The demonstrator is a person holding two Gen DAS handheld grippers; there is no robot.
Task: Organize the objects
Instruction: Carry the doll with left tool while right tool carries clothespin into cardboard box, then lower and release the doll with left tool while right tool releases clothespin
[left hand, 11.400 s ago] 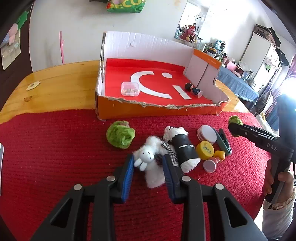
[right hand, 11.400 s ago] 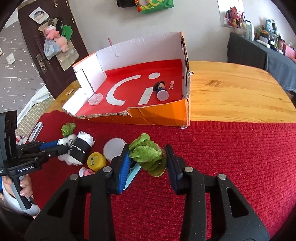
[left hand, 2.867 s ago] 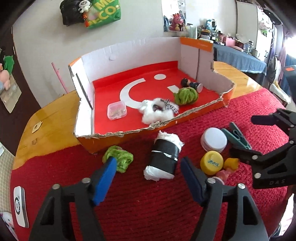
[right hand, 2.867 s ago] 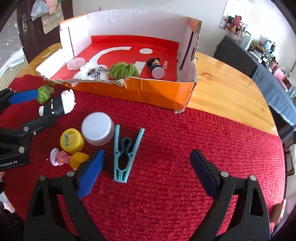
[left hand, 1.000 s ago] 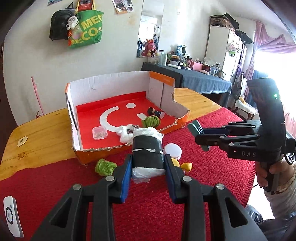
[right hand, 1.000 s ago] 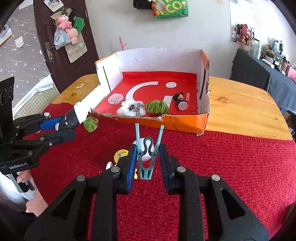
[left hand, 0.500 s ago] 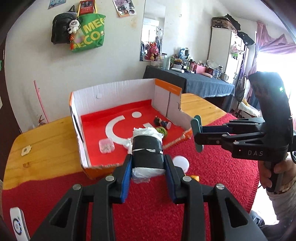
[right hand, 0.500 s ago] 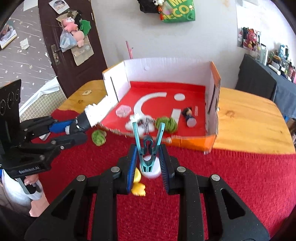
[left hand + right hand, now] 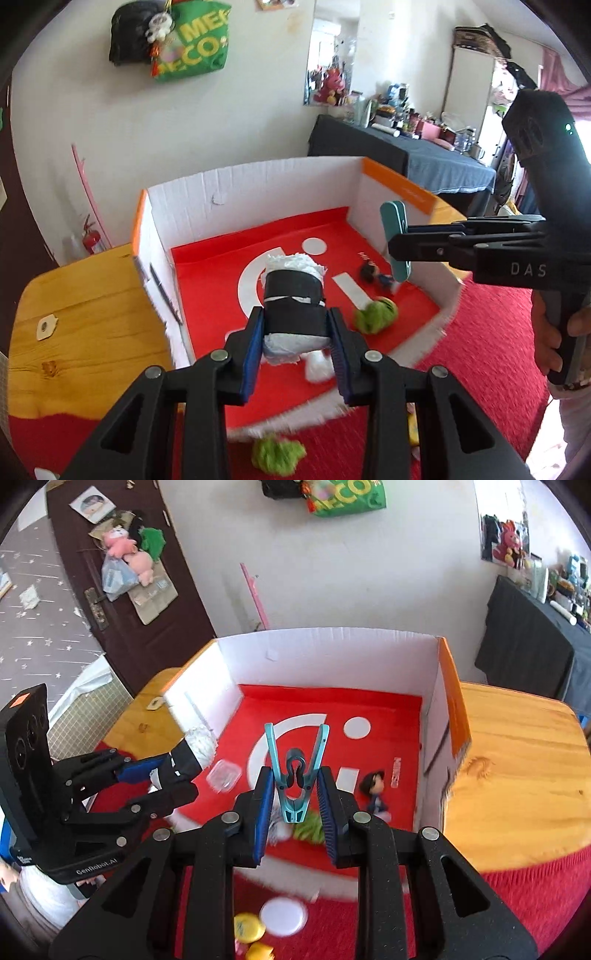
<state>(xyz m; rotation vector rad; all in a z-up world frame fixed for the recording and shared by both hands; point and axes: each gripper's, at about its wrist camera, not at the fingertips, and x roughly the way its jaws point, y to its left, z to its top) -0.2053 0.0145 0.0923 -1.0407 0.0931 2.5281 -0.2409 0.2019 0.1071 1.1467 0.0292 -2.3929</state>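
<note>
The left claw stays clamped on the black-and-white roll; the right claw stays pinched on the teal clothespin. Within the last second both loads have travelled from above the red mat to above the cardboard box. Release appears the next step.

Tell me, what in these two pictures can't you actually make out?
- White plush, left wrist view: mostly hidden behind left gripper and its black-wrapped roll.
- Green ball, right wrist view: hidden behind right gripper holding the teal clothespin.
- Yellow cap: blurred, lettering unreadable.
</note>
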